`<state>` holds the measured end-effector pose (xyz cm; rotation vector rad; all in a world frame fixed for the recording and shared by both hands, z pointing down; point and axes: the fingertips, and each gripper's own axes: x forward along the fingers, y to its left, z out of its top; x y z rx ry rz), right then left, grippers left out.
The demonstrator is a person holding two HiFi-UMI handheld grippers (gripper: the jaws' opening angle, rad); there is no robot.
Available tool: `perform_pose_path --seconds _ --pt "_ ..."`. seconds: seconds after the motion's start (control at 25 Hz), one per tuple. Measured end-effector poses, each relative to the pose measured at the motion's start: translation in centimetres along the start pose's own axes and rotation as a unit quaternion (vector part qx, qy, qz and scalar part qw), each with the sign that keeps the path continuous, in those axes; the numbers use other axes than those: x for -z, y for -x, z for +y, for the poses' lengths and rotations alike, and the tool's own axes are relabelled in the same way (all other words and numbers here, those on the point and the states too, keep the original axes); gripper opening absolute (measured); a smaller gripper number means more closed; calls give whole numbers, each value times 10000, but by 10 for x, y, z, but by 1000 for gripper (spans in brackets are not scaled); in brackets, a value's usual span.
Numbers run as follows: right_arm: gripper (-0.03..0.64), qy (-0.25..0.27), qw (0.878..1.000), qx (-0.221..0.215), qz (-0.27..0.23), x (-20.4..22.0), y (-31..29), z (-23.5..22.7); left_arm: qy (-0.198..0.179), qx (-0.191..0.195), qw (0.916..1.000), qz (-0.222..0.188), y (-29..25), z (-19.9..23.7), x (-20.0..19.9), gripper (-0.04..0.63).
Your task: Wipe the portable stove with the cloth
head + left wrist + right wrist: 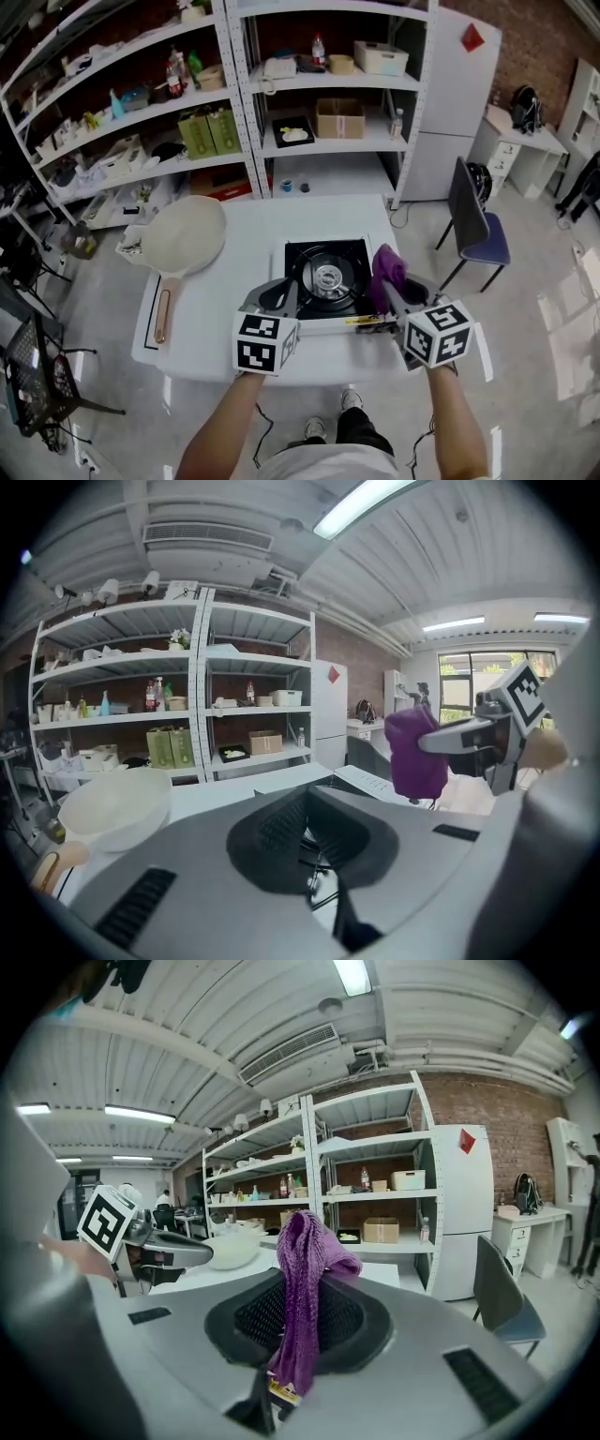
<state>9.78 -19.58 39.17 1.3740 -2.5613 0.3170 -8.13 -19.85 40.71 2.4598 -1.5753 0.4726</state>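
Note:
The portable stove [349, 255], black-topped with a round burner in a white case, sits mid-table in the head view. A purple cloth [386, 266] hangs over its right edge, pinched in my right gripper [390, 292], which is shut on it. From the right gripper view, the cloth [305, 1260] stands up between the jaws of that gripper [298, 1335]. My left gripper [278, 293] rests at the stove's front left corner, jaws together with nothing seen held. In the left gripper view, this gripper [314, 855] shows only a thin gap, and the cloth [417, 752] hangs at the right.
A large white pan [183, 234] with a wooden handle lies on the left of the white table [234, 337]. Stocked metal shelves [281, 112] stand behind the table, with a white fridge [450, 103] and a dark chair [473, 220] at the right.

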Motion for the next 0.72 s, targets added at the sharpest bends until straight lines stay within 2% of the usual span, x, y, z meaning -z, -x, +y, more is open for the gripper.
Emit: perform_pose_path --seconds 0.72 --pt "60 31 9999 128 -45 5 14 14 -39 180 9998 -42 12 -8 5 5"
